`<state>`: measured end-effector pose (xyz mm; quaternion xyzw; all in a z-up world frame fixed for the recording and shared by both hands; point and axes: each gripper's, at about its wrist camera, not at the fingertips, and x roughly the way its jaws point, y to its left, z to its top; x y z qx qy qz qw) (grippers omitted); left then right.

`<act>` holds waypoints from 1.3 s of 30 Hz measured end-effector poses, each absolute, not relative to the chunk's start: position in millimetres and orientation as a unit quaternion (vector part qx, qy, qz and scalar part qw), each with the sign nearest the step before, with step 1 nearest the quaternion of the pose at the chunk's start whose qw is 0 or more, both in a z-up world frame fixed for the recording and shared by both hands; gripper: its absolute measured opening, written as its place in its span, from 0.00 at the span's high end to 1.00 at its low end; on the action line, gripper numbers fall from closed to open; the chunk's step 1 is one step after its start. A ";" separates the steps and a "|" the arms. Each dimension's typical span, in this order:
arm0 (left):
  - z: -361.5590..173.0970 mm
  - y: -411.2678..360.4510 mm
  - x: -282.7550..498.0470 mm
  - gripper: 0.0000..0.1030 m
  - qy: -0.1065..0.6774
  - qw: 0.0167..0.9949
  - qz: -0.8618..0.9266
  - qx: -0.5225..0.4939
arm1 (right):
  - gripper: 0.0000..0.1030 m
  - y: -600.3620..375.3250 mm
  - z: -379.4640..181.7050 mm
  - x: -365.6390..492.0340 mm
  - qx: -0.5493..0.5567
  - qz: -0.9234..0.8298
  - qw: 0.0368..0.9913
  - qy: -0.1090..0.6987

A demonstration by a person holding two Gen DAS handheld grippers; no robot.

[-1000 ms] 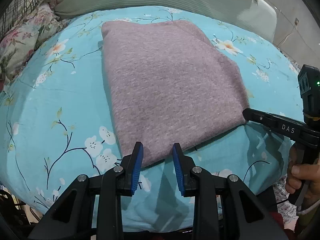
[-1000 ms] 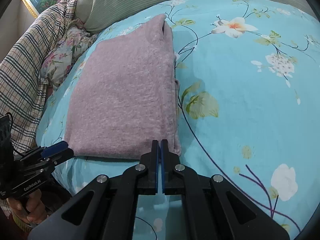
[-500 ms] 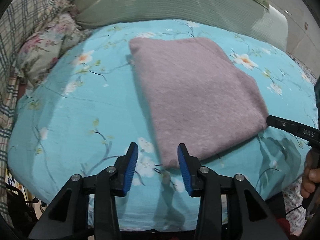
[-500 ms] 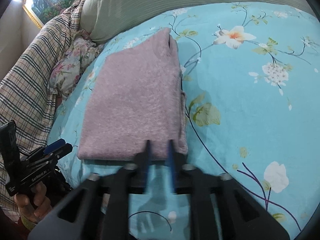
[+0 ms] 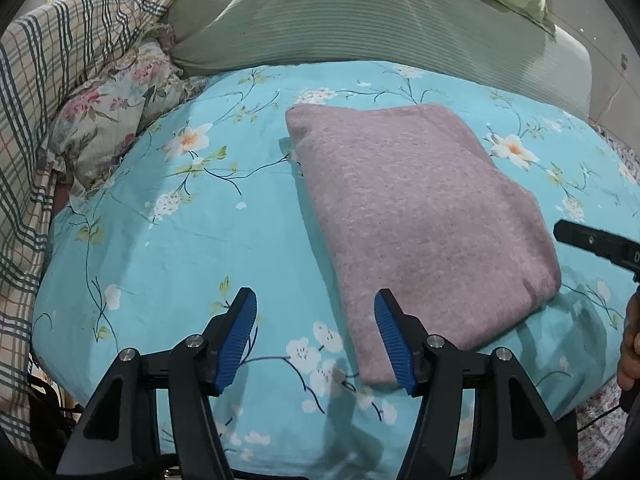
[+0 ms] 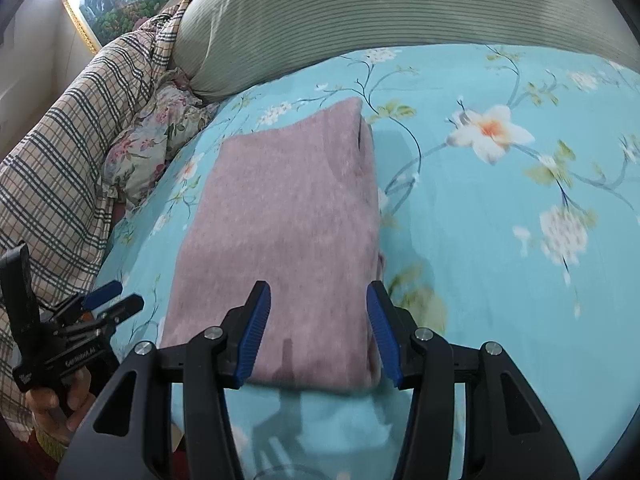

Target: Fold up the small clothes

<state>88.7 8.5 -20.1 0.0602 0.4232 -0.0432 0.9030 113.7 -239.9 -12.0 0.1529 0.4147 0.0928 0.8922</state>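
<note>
Lying flat on the floral bedsheet (image 5: 168, 264), the folded mauve garment (image 5: 416, 216) looks pretty much done, so it's best left undisturbed. The left gripper (image 5: 316, 336) and right gripper (image 6: 318, 328) are both empty, jaws opening, and should be lifted straight clear without snagging the near edge.

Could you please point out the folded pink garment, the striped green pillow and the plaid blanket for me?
Pink garment (image 5: 420, 216), left wrist view, middle of its top layer.
Green pillow (image 6: 360, 12), right wrist view, its striped front.
Plaid blanket (image 5: 52, 92), left wrist view, its draped fold.

"GenRobot.AI" on left hand-held gripper (image 6: 108, 298)
</note>
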 end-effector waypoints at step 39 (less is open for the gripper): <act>-48.4 14.9 167.4 0.24 0.472 0.880 -0.047 0.001 | 0.60 -264.6 -17.0 195.4 0.194 0.080 0.890 0.406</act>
